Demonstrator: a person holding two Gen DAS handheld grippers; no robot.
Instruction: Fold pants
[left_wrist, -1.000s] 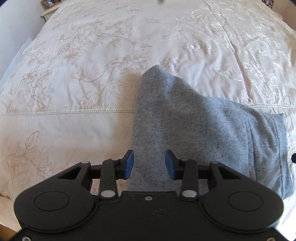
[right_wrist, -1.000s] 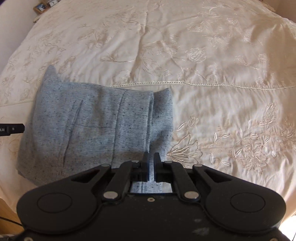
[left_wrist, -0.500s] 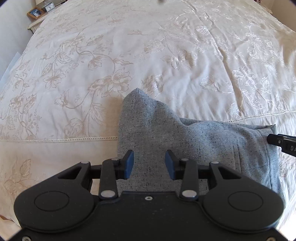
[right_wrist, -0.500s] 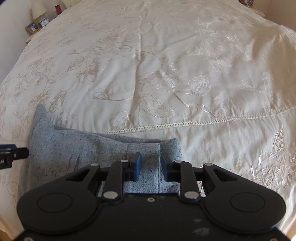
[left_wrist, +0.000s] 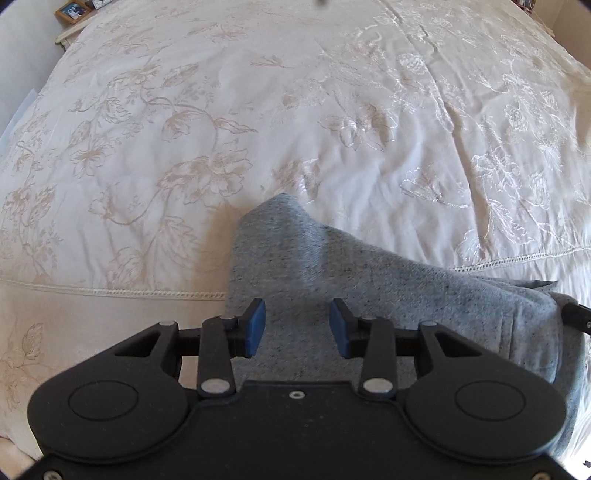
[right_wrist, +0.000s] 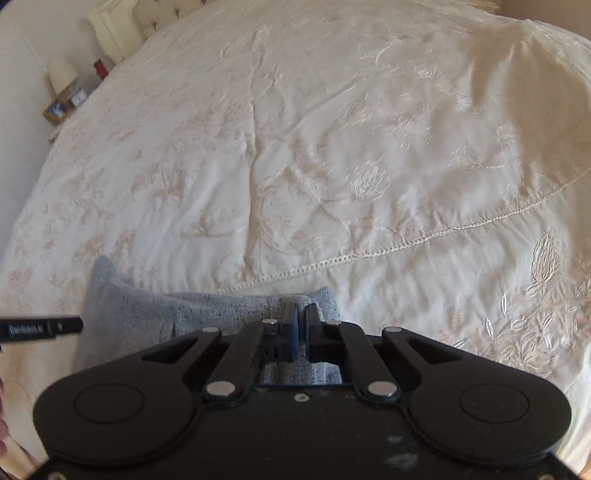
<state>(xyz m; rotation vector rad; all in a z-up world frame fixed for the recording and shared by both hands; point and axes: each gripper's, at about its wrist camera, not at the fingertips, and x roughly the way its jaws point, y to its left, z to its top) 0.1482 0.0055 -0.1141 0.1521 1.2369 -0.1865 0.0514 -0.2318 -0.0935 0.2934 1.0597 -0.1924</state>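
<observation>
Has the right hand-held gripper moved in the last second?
Yes. The right hand-held gripper tipped up: the bedspread's lace seam dropped lower, and more far bed shows.

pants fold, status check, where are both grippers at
Left gripper open, over grey pants. Right gripper nearly shut at the pants' edge; grip unclear. Bedspread flat, nothing in the way.

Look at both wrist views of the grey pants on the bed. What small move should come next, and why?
Probably close the left gripper on the pants. Its jaws stand open with grey cloth between and below them, while the right gripper looks all but shut at the pants' far edge, though whether it pinches cloth is unclear. A second hold would likely let both ends lift together off the bedspread.
</observation>
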